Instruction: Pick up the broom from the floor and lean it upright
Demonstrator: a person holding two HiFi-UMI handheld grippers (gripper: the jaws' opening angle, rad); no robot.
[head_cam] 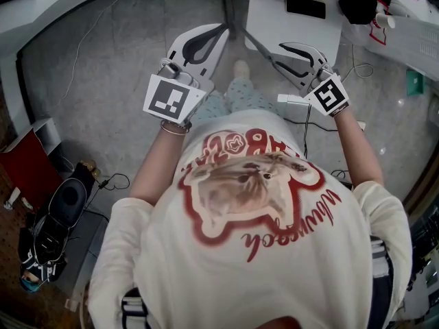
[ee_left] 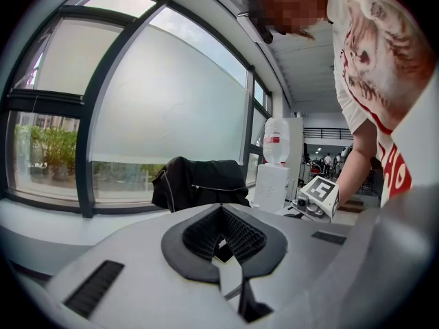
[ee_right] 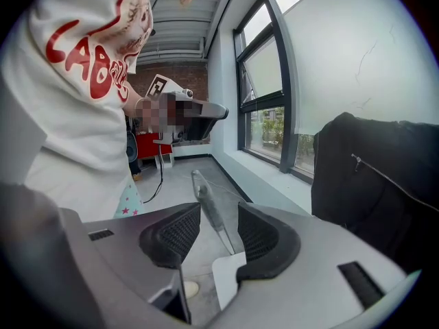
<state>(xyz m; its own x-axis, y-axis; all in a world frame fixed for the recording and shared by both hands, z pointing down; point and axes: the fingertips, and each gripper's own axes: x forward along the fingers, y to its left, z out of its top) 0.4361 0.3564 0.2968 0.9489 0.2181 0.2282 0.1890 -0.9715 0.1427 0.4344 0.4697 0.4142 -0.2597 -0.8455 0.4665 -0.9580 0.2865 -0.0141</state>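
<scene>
The nearest thing to me is the broom (ee_right: 206,199). Its handle is a slim, round rod, pale grey and smooth, with a slight shine. It stands slanted between the jaws of my right gripper (ee_right: 211,225). These jaws are closed in around the handle. It lies against the pad on the right of that view, and a narrow gap shows on the other side. The pads (ee_right: 259,233) are black rubber with a fine grid texture, set in matte grey plastic shells.

In the head view, the right gripper (head_cam: 281,55) holds the broom (head_cam: 257,45) off the floor (head_cam: 116,67). The handle runs slanted away from the gripper and passes along the near left corner of a white box-like unit (head_cam: 274,26). Farther on the rod looks darker, and I cannot make out the brush head.

My left gripper (head_cam: 221,31) is just beside the handle. In the left gripper view, the left gripper (ee_left: 221,214) has its jaws pressed together at the tips. Only a small diamond-shaped hollow is left between the ribbed pads (ee_left: 199,237), and I see no part of the broom in it.

The floor is grey, dull and slightly mottled, like concrete. Beyond it, a black jacket (ee_right: 370,177) of soft cloth with a zip hangs below tall windows (ee_right: 264,108) with dark frames.
</scene>
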